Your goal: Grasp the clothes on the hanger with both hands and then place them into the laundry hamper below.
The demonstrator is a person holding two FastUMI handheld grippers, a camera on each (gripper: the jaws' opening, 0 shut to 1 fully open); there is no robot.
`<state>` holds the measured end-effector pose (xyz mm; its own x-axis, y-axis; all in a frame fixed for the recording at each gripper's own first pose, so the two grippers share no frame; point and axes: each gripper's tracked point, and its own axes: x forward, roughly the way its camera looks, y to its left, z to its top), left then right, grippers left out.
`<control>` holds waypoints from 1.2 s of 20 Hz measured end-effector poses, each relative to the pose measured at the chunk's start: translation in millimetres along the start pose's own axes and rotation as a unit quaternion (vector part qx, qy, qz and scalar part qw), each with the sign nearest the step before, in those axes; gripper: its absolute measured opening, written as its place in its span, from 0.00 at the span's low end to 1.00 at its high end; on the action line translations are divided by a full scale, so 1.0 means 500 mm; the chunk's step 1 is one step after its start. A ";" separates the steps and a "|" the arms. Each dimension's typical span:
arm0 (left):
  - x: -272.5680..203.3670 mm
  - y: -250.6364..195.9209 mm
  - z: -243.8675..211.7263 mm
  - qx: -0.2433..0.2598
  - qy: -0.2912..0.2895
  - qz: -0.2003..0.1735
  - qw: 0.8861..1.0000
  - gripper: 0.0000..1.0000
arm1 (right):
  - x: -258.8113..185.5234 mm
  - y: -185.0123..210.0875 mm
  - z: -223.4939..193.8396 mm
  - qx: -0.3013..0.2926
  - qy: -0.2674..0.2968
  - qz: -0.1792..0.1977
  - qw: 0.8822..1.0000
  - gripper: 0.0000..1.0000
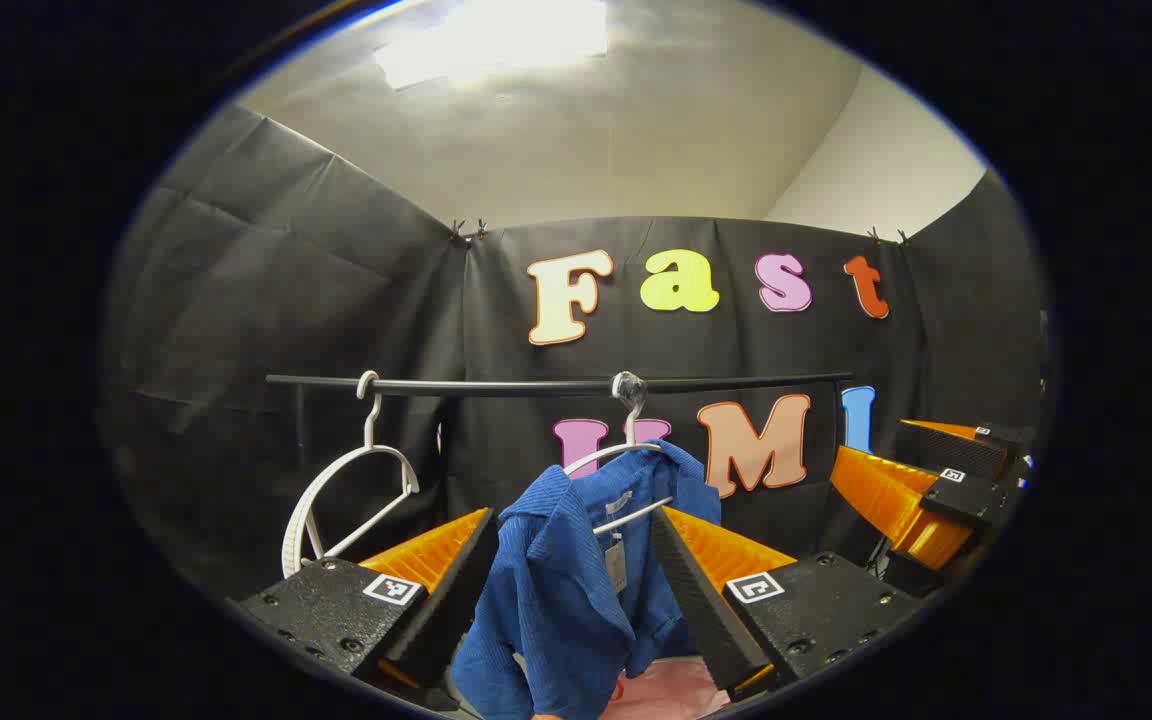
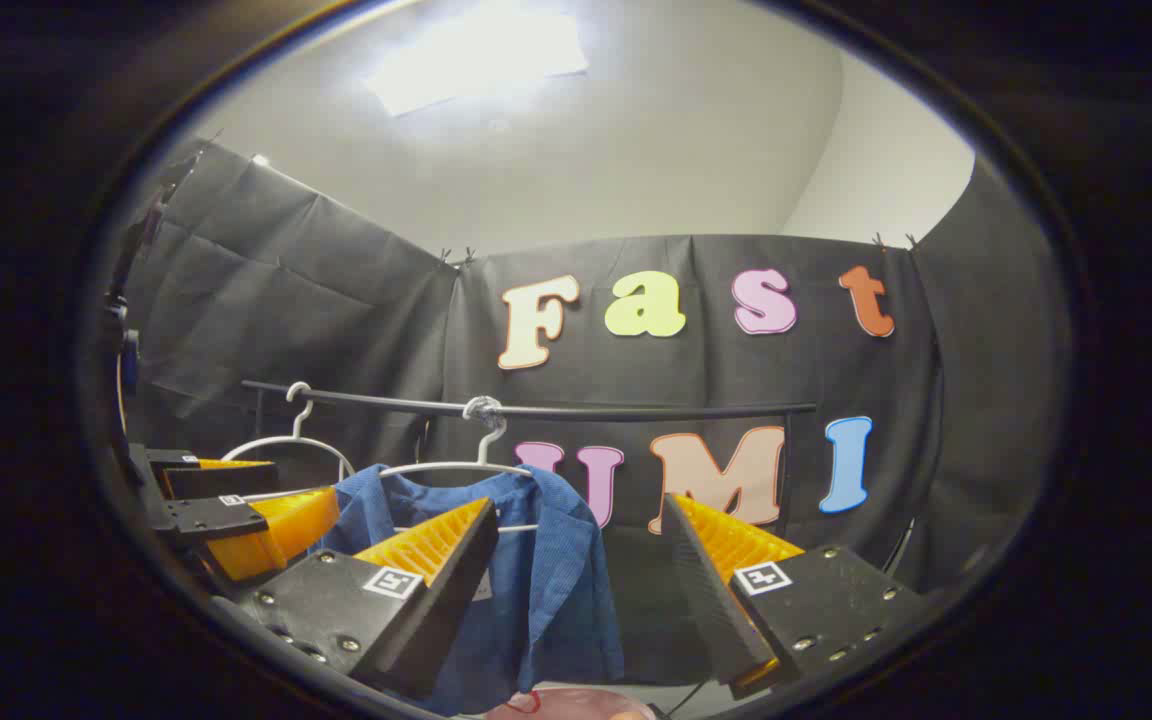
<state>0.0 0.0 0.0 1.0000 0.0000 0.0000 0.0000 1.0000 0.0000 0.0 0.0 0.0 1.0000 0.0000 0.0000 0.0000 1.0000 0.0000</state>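
A blue shirt hangs on a white hanger from a black rail. My left gripper is open, and the shirt's shoulder lies between its fingers without being pinched. In the right gripper view the same blue shirt hangs on its hanger, and my right gripper is open with the shirt's right edge in the gap. A pink hamper shows below the shirt, with its rim at the bottom of the right gripper view. The other gripper is off to the right in the left gripper view.
An empty white hanger hangs on the rail left of the shirt; it is seen as the empty hanger in the right gripper view. The left gripper sits low at left there. Black cloth walls close in behind and on both sides.
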 end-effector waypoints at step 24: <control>0.003 -0.013 -0.011 0.010 0.003 -0.044 0.999 0.94 | -0.012 0.013 -0.003 -0.021 0.007 -0.036 0.999 0.98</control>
<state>1.5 -6.3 -5.4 0.9961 -0.0881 -0.0071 0.0882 0.9959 0.0194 -6.2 6.7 -1.5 0.9973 -0.0725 -0.0122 0.0719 0.9965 -0.0418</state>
